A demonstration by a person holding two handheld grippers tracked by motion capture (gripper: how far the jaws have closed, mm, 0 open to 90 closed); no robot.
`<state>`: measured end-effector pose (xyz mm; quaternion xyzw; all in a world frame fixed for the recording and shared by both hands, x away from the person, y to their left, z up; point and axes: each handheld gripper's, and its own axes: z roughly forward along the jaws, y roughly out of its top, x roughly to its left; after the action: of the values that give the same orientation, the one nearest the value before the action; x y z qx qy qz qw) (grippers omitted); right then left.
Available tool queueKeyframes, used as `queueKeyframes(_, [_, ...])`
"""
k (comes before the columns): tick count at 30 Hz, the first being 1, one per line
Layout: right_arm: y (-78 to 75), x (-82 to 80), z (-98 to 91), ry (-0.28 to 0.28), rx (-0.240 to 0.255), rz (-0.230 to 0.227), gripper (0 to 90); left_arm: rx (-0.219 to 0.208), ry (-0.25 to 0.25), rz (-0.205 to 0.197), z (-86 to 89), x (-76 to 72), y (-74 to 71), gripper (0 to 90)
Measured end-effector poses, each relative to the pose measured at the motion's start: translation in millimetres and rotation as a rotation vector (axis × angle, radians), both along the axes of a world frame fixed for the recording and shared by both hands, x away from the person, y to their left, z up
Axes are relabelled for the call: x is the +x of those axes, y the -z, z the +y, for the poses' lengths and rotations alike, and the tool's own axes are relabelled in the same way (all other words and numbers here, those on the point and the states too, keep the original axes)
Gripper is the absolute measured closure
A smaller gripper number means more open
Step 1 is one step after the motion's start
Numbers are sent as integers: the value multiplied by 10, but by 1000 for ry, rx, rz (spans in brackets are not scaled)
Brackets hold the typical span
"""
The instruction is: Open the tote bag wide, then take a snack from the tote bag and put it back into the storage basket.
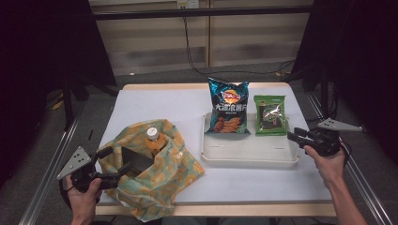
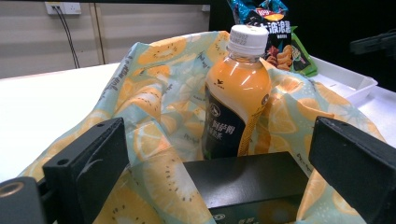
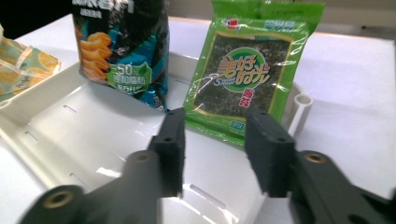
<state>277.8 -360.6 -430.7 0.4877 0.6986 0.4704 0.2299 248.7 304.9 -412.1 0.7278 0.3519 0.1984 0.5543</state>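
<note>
— Where did the green seaweed snack packet (image 3: 252,74) lie from the right gripper (image 3: 215,149)?

— Straight ahead of the tongs, just beyond the pad tips, propped in the far right corner of the white tray (image 1: 248,157) with its long axis running up and away from the jaws. The jaws stood partly spread with nothing between them, pads clear of the packet's lower edge.

— And the blue chip bag (image 3: 123,46)?

— Beside the seaweed packet, off to the left of the tongs' line, also leaning in the tray.

— Which hand was nearer?

— The right hand (image 1: 328,164), by a wide margin; seen from above, the right gripper (image 1: 300,137) sat at the tray's right end, just below the packet (image 1: 271,115). The left gripper (image 1: 110,166) was well apart, its jaws spread wide at the mouth of the fruit-print bag (image 2: 159,93), pinching nothing. An orange drink bottle (image 2: 236,93) stood upright directly ahead between those jaws, a black box (image 2: 243,186) lying nearer.

— So the next move?

— Likely a short push forward to close on the packet's lower edge.
</note>
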Motion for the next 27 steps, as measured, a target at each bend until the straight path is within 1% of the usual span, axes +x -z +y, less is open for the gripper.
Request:
queueKeyframes(1, [0,0,0,0,0,0,556,0,0,0,0,0,0,45])
queueKeyframes(2, [-23,-49,-5,-2,1,-9,538,-3,0,1,2,4,7,45])
queueKeyframes(4, [-63,-130,-7,7,1,-31,485,-5,0,5,12,-1,12,46])
queueKeyframes(5, [-97,-212,11,8,2,-50,434,0,-6,5,25,4,8,46])
queueKeyframes(7, [-110,-288,46,4,5,-52,409,-6,-12,7,19,8,4,47])
queueKeyframes(8, [-114,-331,64,1,0,-60,390,-4,-9,5,16,9,0,47])
queueKeyframes(9, [-120,-381,83,6,1,-63,367,-11,-3,7,4,6,-3,48])
queueKeyframes(12, [-142,-498,112,15,21,-83,354,-3,7,0,-16,-10,-19,48])
queueKeyframes(13, [-151,-532,120,19,20,-94,354,2,0,4,-23,-16,-23,48])
queueKeyframes(15, [-167,-601,146,17,20,-105,353,-1,1,8,-28,-17,-25,48])
queueKeyframes(16, [-175,-636,161,20,12,-114,340,-3,2,9,-28,-18,-26,48])
queueKeyframes(17, [-185,-666,178,21,12,-111,334,0,-3,6,-25,-20,-28,48])
queueKeyframes(18, [-193,-697,188,25,17,-120,330,-7,0,7,-25,-25,-28,48])
queueKeyframes(19, [-193,-697,188,25,17,-120,330,-7,0,7,-25,-25,-28,48])
queueKeyframes(21, [-208,-768,218,29,19,-120,287,-11,1,3,-17,-33,-34,48])
queueKeyframes(22, [-220,-850,239,28,23,-125,287,-14,-3,2,-11,-36,-34,48])
queueKeyframes(23, [-224,-890,248,31,18,-128,286,-15,0,4,-9,-33,-32,48])
queueKeyframes(24, [-224,-890,248,31,18,-128,286,-15,0,4,-9,-33,-32,48])
queueKeyframes(25, [-228,-959,267,34,21,-123,283,-10,1,5,-13,-33,-32,48])
queueKeyframes(26, [-228,-959,267,34,21,-123,283,-10,1,5,-13,-33,-32,49])
queueKeyframes(27, [-216,-1020,291,41,23,-118,283,-3,-2,2,-34,-48,-45,49])
